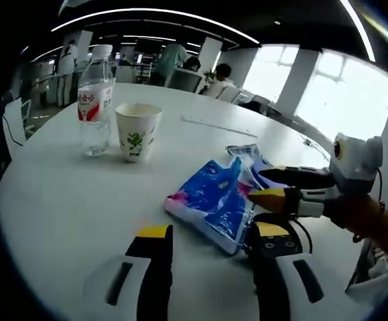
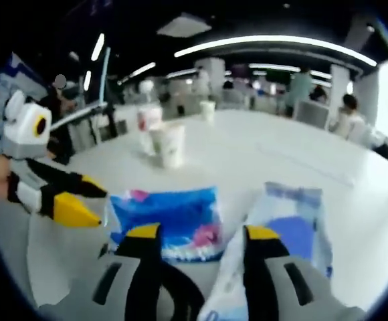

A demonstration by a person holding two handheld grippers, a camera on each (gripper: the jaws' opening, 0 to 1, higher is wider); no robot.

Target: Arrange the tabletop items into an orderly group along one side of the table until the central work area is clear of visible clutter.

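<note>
- Table (image 1: 80, 207): plain white, filling the lower left of the left gripper view.
- Water bottle (image 1: 95, 107), upper left: clear, with a red-and-white label.
- Paper cup (image 1: 136, 131), beside it: cream, with a green printed figure.
- Tissue pack (image 1: 211, 204), centre: bright blue with white and a pink patch.
- Second packet (image 2: 294, 231), right of centre in the right gripper view: pale, translucent, with blue print.
- Left gripper (image 1: 211, 251), bottom: black jaws, yellow tips, white body.
- Right gripper (image 1: 264, 184), right edge: black and yellow fingers, white housing.
</note>
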